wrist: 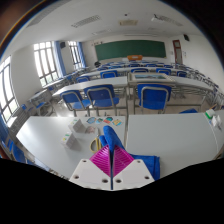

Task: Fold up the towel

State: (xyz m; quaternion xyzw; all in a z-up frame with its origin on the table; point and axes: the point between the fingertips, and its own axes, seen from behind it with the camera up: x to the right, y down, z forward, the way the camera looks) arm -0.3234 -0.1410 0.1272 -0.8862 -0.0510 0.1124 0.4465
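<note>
A blue towel [110, 134] is pinched between my fingers and stands up as a narrow fold just ahead of them, lifted above the white table [170, 140]. My gripper [110, 151] is shut on the towel, and the magenta pads [101, 160] meet at its edge. More blue cloth [147, 164] shows beside the right finger. The rest of the towel is hidden below the fingers.
Small colourful items [96, 121] and a white object [77, 137] lie on the table left of the towel. Rows of blue chairs [153, 96] and desks stand beyond. A green chalkboard [130, 50] is on the far wall, with windows [45, 62] at the left.
</note>
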